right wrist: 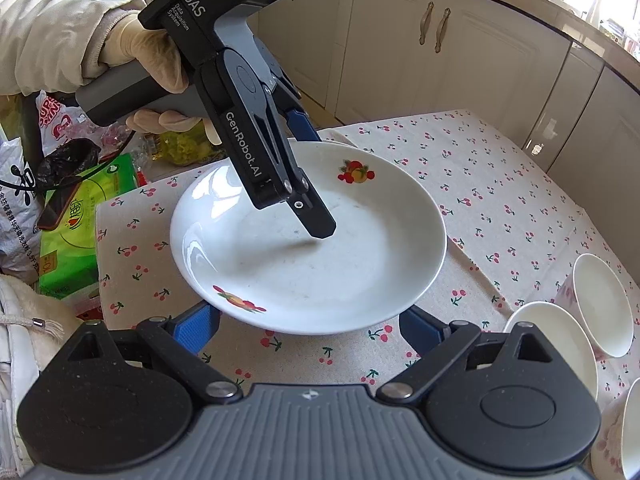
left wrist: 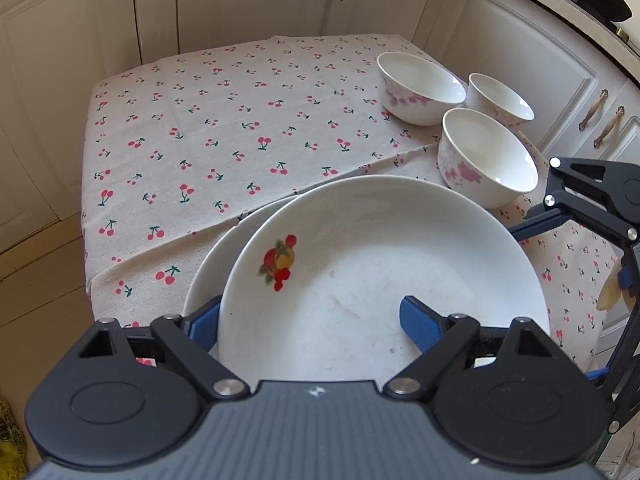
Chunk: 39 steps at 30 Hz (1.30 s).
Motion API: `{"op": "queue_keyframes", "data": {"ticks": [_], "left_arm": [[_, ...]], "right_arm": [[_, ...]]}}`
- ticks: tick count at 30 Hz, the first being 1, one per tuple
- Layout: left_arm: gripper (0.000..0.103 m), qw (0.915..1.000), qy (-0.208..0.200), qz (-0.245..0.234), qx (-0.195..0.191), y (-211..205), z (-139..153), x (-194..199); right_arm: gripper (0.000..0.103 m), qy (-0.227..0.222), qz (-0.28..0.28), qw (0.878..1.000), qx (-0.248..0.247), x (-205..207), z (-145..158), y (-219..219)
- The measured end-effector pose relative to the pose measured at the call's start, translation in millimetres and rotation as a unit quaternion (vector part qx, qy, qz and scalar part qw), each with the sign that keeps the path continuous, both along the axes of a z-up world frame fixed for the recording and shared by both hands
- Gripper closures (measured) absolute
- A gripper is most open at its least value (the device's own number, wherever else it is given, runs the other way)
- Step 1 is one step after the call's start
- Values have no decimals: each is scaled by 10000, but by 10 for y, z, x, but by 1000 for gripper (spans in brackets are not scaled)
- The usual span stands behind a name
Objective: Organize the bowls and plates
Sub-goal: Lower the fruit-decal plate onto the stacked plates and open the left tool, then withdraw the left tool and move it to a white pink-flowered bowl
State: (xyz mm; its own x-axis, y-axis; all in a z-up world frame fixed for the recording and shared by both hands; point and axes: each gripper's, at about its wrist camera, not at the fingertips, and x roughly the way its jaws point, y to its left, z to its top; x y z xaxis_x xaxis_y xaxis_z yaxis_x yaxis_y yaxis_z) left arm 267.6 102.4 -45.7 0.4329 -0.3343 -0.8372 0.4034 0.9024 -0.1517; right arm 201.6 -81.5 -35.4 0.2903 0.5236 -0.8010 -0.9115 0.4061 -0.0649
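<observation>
My left gripper [left wrist: 310,318] straddles the near rim of the top plate [left wrist: 380,272]: one finger lies inside the dish, the other outside and under the rim. Whether the pads truly press on the rim I cannot tell — the contact is hidden in both views. The top plate, with fruit decals, lies slightly off-centre on a second plate [left wrist: 212,268], whose edge shows only as a crescent on its left. Both rest at the near side of the cherry-print tablecloth [left wrist: 200,128].

My right gripper [right wrist: 308,326] hangs with its jaws spread wide and nothing in them, one finger on either side of the plate's edge nearest it, touching nothing that I can see.

Risks, as I judge them:
- a grip on one rim only — a glazed plate may pivot or slip out if lifted;
- dragging the top plate could shift the lower one towards the table edge;
- the three floral bowls [left wrist: 488,156] stand close by on the right; a wide swing could knock them;
- the loose cloth may bunch.
</observation>
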Motion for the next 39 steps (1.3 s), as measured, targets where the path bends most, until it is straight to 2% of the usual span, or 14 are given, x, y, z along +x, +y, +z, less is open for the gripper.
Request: {"op": "queue_keyframes", "data": {"ticks": [25, 39], "left_arm": [[12, 9997, -226, -49, 65, 46, 85, -20], [11, 9982, -528, 36, 278, 106, 141, -82]], "right_arm": [[3, -158, 15, 9998, -144, -1, 14, 38], [0, -320, -320, 9990, -54, -72, 69, -133]]}}
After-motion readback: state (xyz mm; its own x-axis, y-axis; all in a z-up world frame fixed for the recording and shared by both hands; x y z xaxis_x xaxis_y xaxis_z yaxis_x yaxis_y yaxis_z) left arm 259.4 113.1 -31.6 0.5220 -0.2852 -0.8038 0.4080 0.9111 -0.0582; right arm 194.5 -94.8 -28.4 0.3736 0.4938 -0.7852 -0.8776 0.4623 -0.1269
